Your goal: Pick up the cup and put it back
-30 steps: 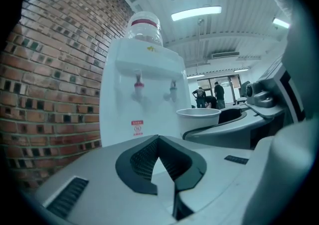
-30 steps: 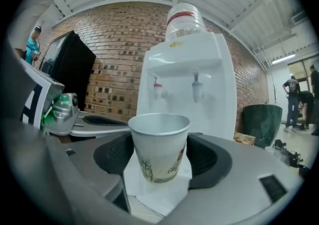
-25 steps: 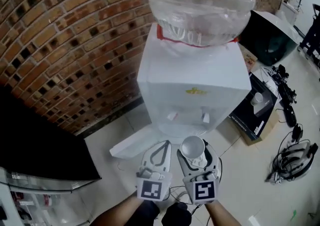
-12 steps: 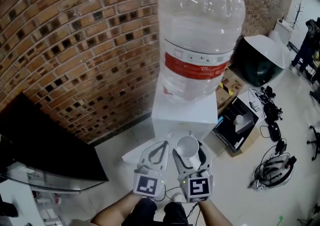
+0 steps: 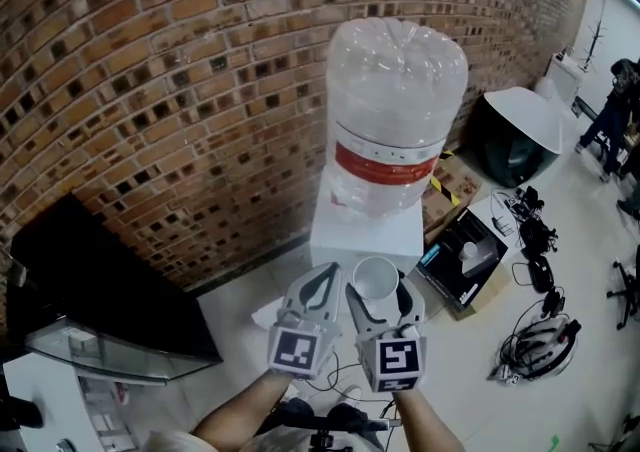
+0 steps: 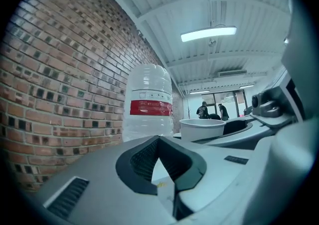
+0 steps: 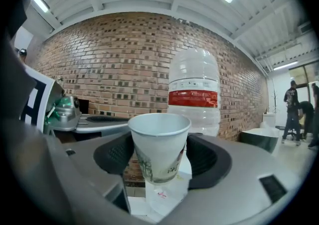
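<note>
Clamped upright white paper cup (image 7: 159, 139) between right gripper (image 7: 160, 157) fingers, dark print unreadable. Had left gripper (image 6: 162, 162) fingers closed, empty. Faced clear water bottle (image 5: 395, 110) with red label band, text illegible; brick wall (image 5: 150, 90), pale floor (image 5: 470, 380).

Upright white paper cup (image 5: 377, 276) between the jaws of the right gripper (image 5: 380, 292), with the left gripper (image 5: 318, 285) just beside it on the left, both before the white water dispenser cabinet (image 5: 345, 236), which carries a large clear plastic bottle (image 5: 396, 110) and stands against the red brick wall (image 5: 170, 90) behind.
</note>
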`<state>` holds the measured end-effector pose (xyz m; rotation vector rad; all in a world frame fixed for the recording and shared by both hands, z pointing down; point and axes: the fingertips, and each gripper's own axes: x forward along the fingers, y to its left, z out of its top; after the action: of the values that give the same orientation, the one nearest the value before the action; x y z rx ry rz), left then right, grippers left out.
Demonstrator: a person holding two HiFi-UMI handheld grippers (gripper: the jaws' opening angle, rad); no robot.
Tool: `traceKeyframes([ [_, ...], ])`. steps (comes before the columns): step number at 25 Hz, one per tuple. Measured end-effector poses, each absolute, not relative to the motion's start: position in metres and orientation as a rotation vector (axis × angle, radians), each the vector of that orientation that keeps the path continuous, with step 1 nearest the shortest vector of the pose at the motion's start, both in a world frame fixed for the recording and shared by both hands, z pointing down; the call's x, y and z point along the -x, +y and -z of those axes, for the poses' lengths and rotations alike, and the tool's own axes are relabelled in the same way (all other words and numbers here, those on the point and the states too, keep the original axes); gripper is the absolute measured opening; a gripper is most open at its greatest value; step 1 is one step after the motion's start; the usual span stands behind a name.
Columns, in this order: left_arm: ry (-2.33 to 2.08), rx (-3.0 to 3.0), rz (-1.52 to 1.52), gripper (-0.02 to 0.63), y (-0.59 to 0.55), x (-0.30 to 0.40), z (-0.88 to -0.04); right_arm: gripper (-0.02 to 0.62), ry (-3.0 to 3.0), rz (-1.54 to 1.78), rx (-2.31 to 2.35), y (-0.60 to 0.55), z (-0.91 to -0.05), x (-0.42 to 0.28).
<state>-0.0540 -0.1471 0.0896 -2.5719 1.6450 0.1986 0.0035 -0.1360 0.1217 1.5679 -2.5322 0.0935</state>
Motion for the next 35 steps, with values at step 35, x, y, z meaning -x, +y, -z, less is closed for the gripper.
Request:
traceKeyframes([
  [35,1.582,2.538,-0.275,0.003,-0.167,0.038,-0.105,0.337,-2.481,-0.014,-1.662,-0.169,-0.148,-0.028],
])
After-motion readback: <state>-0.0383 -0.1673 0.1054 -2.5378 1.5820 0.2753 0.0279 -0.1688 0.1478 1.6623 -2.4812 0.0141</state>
